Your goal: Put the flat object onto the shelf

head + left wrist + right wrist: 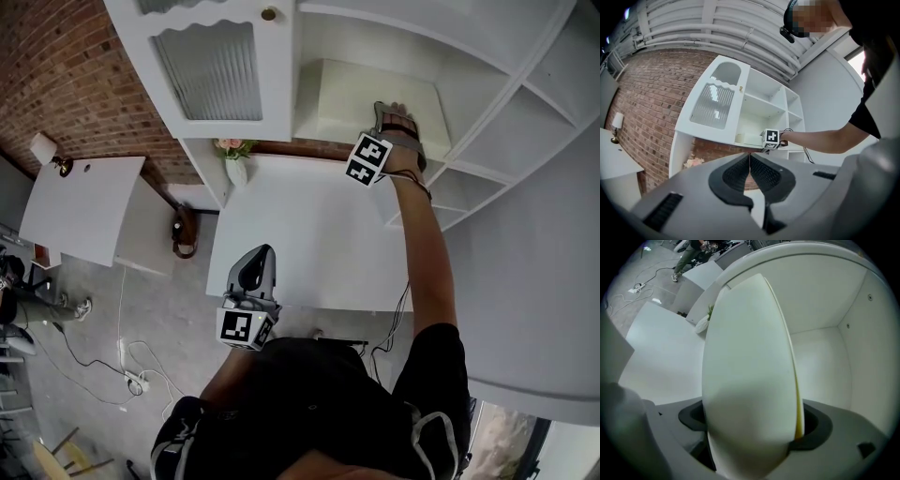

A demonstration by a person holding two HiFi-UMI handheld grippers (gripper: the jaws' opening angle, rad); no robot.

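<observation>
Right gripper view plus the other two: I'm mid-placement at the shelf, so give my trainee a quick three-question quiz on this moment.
1. What stands between the jaws of the right gripper?
2. True or false: the left gripper has its jaws together with nothing between them.
3. Where does the flower vase stand? A) inside the shelf; B) on the white table, at its far left corner; C) on the floor.
Key: 1 the flat object; 2 true; 3 B.

Bright even daylight, soft shadows, fisheye-warped dark corners
</observation>
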